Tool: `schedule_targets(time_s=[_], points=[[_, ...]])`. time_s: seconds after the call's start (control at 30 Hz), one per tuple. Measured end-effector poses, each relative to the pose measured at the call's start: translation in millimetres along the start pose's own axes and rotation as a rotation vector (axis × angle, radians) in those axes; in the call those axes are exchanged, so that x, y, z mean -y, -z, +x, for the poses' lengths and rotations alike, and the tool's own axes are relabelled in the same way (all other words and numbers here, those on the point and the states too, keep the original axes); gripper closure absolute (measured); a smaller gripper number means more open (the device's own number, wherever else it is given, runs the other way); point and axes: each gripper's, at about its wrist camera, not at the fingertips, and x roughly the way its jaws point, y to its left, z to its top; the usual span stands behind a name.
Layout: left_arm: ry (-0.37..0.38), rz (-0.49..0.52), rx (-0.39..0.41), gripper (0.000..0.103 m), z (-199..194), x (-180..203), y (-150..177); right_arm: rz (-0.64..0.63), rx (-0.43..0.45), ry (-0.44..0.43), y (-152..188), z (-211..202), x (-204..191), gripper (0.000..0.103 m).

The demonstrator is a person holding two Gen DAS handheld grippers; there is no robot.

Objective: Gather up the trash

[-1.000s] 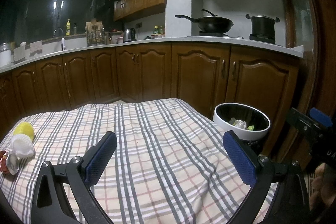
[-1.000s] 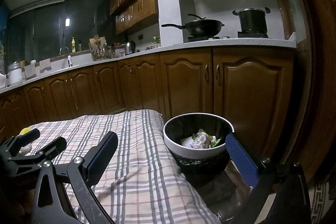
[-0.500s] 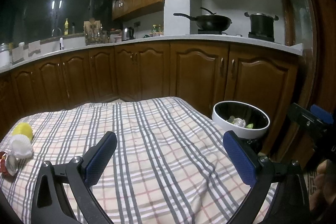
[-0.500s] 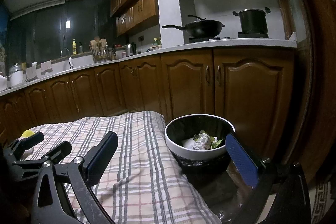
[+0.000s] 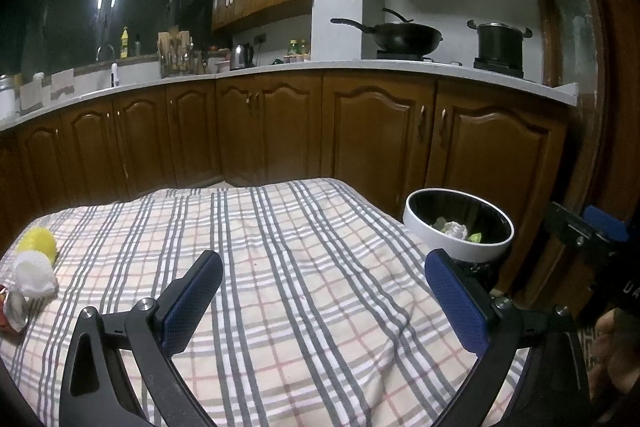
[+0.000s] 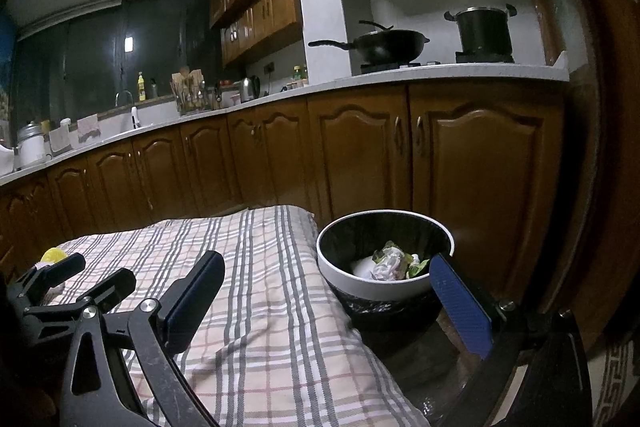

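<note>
- Several scraps already lie in the bin [image 6: 384, 291] beside the cloth-covered bench [image 5: 280, 267]: crumpled paper [image 6: 386, 265] and green leaves [image 6: 416, 267].
- Left on the bench, at its far left edge: a yellow piece [image 5: 38, 241], a white piece [image 5: 34, 275] and a wrapper [image 5: 10, 311]; judged partly done.
- Left tool [image 5: 324, 303] and right tool [image 6: 328, 303]: both spread wide, holding nothing.
- Only the left view shows the white piece and wrapper; the right view shows the bin's contents closer.
</note>
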Motion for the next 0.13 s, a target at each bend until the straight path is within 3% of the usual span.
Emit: schedule_targets(time_s=[0.13], points=[[0.007, -0.004, -0.011, 0.001, 1.9, -1.4, -1.4, 0.002, -0.013, -0.003, 1.1, 4.3, 0.1, 0.0]])
